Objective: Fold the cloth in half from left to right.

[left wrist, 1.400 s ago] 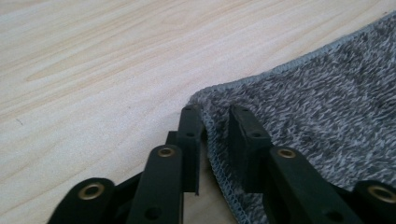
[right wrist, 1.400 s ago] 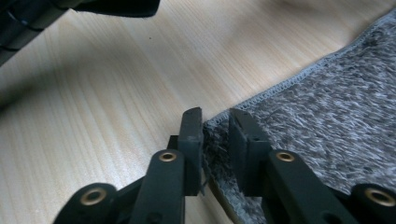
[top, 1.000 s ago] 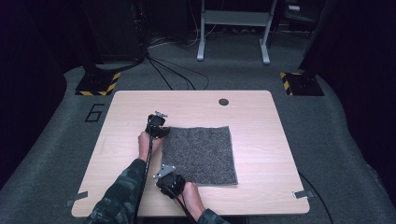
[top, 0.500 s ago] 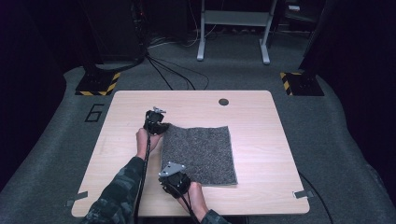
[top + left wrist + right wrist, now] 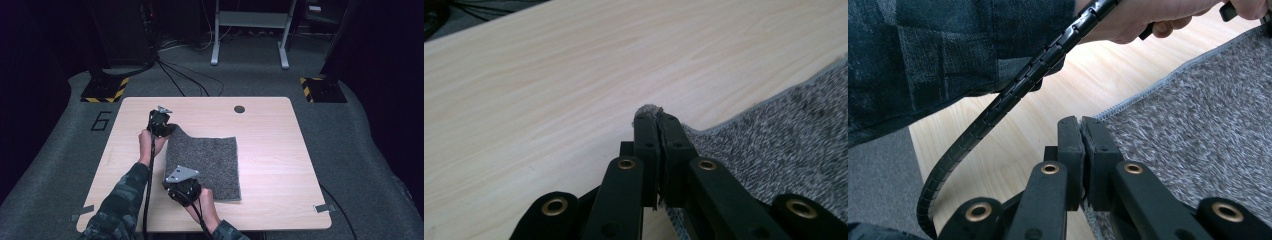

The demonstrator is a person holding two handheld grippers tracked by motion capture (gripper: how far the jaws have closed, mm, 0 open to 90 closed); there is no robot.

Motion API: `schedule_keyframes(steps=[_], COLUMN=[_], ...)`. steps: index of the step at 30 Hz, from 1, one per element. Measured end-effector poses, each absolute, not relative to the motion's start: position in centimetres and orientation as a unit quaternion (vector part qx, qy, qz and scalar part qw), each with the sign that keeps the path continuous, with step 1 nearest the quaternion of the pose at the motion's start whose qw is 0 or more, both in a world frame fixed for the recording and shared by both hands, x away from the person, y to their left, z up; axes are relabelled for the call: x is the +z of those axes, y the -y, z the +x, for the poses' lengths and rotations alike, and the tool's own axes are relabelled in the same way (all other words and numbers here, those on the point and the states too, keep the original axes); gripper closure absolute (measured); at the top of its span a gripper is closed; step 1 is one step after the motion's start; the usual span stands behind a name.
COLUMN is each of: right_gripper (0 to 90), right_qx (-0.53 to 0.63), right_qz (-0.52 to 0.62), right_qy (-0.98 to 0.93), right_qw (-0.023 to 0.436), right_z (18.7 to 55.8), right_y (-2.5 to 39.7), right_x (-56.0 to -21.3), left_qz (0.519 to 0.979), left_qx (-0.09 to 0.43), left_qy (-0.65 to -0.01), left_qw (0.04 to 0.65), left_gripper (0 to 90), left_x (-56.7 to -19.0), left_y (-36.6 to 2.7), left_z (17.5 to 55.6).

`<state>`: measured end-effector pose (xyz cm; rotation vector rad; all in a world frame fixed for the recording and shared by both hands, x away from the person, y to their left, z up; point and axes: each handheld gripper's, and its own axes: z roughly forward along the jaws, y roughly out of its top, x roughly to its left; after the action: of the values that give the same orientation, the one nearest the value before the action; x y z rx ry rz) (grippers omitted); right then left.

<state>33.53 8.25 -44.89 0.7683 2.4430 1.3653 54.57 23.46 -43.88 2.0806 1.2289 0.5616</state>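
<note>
A grey carpet mat (image 5: pixel 207 160) lies flat on the wooden table (image 5: pixel 270 125), apart from its lifted far left corner. My left gripper (image 5: pixel 168 131) is shut on that corner, a tuft of which pokes out above its tips (image 5: pixel 656 115); the mat (image 5: pixel 789 145) slopes down to the right. My right gripper (image 5: pixel 171 184), topped by its grey plate, is shut at the mat's near left corner. In the right gripper view its jaws (image 5: pixel 1080 125) are closed together over the hemmed edge of the mat (image 5: pixel 1198 130).
A small dark round disc (image 5: pixel 239 108) sits in the tabletop near the far edge. The left hand (image 5: pixel 1133 22) and its ribbed cable (image 5: pixel 998 105) cross close in front of the right gripper. Bare wood surrounds the mat; dark floor and stands lie beyond the table.
My left gripper has risen a little and drifted toward the far left, pulling the mat's corner up. The right gripper has hardly moved.
</note>
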Motion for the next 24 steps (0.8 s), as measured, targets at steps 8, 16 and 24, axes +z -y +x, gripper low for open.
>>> schedule_keyframes(steps=[8, 16, 24], right_gripper=[87.8, 87.9, 87.9], right_qx=[0.489, 0.506, 0.501], right_qz=[0.250, 0.259, 0.290], right_qy=[-0.828, -0.813, -0.805], right_qw=[0.118, 0.124, 0.134], right_z=[33.2, 32.4, 32.0], right_y=[-8.8, -7.4, -4.2], right_x=[-43.3, -42.6, -43.1], left_qz=[0.793, 0.800, 0.813], left_qx=[0.244, 0.248, 0.232], left_qy=[-0.467, -0.444, -0.427], left_qw=[0.306, 0.317, 0.321], left_gripper=[88.1, 88.1, 88.0], left_x=[-41.1, -39.5, -40.5], left_y=[-24.2, -22.3, -18.9], left_z=[53.8, 53.5, 54.1])
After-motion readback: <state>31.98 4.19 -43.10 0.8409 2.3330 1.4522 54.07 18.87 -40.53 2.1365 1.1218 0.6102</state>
